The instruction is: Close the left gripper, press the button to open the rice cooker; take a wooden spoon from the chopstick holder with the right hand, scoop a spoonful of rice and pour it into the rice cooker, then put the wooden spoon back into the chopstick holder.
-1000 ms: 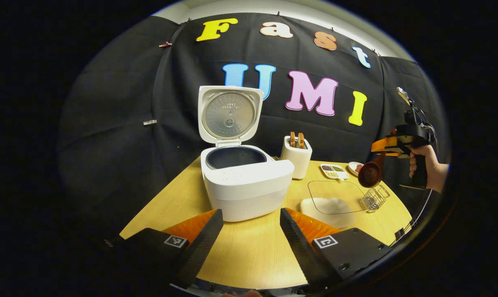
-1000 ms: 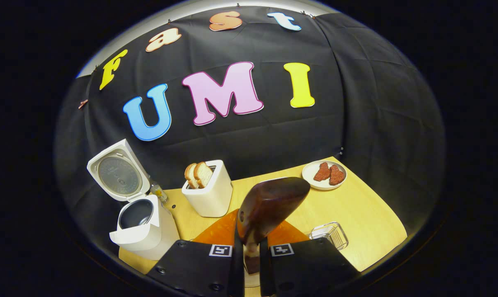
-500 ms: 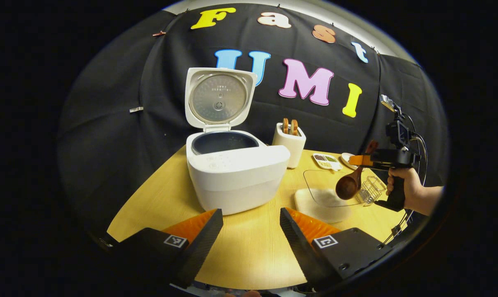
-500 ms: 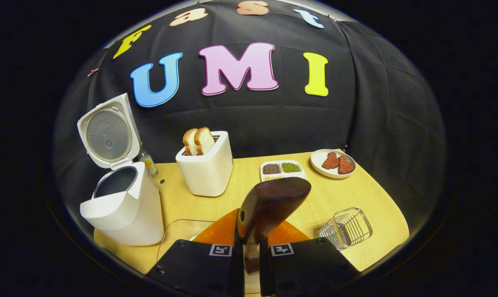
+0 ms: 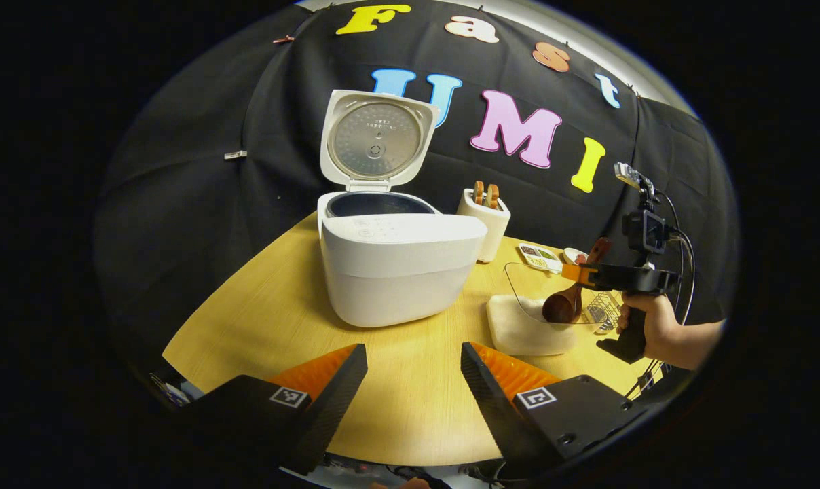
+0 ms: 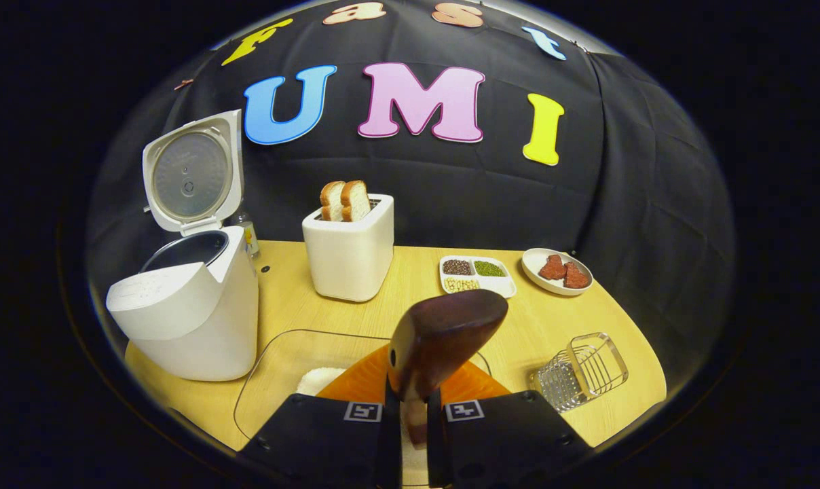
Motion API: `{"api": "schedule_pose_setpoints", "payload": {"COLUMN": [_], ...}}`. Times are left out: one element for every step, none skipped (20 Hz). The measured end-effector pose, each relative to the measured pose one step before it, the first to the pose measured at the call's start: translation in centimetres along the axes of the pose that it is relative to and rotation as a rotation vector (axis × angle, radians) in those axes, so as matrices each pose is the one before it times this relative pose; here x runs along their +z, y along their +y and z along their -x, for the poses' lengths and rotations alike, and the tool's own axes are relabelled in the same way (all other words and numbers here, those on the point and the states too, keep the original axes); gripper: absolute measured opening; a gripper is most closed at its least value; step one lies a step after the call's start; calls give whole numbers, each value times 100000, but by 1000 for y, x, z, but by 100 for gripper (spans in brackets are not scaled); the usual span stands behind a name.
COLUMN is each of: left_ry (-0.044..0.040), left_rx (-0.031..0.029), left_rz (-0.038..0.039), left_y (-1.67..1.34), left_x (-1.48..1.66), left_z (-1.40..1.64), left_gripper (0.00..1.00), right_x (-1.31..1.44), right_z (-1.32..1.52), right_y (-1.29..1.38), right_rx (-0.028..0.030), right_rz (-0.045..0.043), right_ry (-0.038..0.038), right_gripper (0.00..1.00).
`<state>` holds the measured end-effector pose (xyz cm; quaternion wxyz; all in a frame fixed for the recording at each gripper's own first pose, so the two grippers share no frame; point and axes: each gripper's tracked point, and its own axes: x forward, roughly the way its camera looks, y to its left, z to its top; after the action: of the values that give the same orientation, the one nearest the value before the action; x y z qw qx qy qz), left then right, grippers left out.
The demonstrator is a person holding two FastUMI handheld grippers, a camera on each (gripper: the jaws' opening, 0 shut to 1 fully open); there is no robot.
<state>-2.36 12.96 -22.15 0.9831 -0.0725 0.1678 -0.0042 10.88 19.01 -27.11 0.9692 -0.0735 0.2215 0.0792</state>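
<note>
I am holding the wooden spoon [image 6: 444, 333] clenched by its handle in the right gripper [image 6: 413, 421], both fingers pressing on it, bowl end pointing forward and up. In the left gripper view I am seeing that same spoon with its bowl dipping at the rim of the clear rice container [image 5: 529, 319], just above or perhaps touching the white rice [image 5: 518, 326]; I cannot tell whether it is biting in yet. The left gripper [image 5: 413, 380] is hanging back over the near table edge, fingers spread wide and holding nothing.

Beyond, the rice cooker [image 5: 400, 272] is standing with its lid [image 5: 376, 139] swung fully up, so I am counting the button press as done. The wire chopstick holder [image 6: 580, 370] is sitting near the right of the container, and the spoon is already out of it.

As I judge it, I am just starting the scoop. Still left: lifting a spoonful, carrying it across to the open pot, tipping it in, then returning the spoon to the holder.
</note>
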Motion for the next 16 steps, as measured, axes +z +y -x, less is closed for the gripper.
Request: {"api": "schedule_pose_setpoints", "payload": {"left_ry": [-180,-344,-541,-414,-295,-104,-110,-73,184,431,503,352,128,59,-8,-16], "left_rx": [344,338,216,338,442,602,500,236,127,122,182,117,25,127,70,119], "left_rz": [274,-54,-384,-643,-610,-323,115,537,786,852,805,776,551,317,89,-135], "left_y": [160,111,159,162,268,123,191,113,106,26,34,-68,28,-9,-21,23], "left_x": [144,126,276,117,243,38,31,-24,-82,-273,-174,-209,32,-114,19,-18], "left_z": [-3,-79,-8,-14,-89,-31,99,56,112,12,54,22,121,36,-4,-11], "left_gripper": [96,96,96,96,96,96,96,96,96,96,96,96,96,96,96,96], "right_x": [-341,-511,-451,-266,-213,-238,-295,-159,-92,-62,-72,-116,-225,-85,7,49], "right_z": [296,287,296,203,211,147,82,35,-70,-81,-64,-4,-20,-54,34,7], "right_y": [744,721,643,564,505,405,353,293,276,234,223,347,410,266,56,42], "right_rx": [1132,1088,707,979,722,695,853,781,849,628,854,1462,1529,771,-57,-51], "right_rz": [-764,-1282,-1584,-1761,-2145,-2849,-3740,-4021,-4114,-3944,-3893,-4347,-4591,-4254,-3485,-2772], "right_ry": [930,1149,1129,1040,1392,1571,1796,1758,1715,1843,1787,1857,2228,1922,1080,1168], "right_gripper": [19,19,19,19,19,19,19,19,19,19,19,19,19,19,19,19]}}
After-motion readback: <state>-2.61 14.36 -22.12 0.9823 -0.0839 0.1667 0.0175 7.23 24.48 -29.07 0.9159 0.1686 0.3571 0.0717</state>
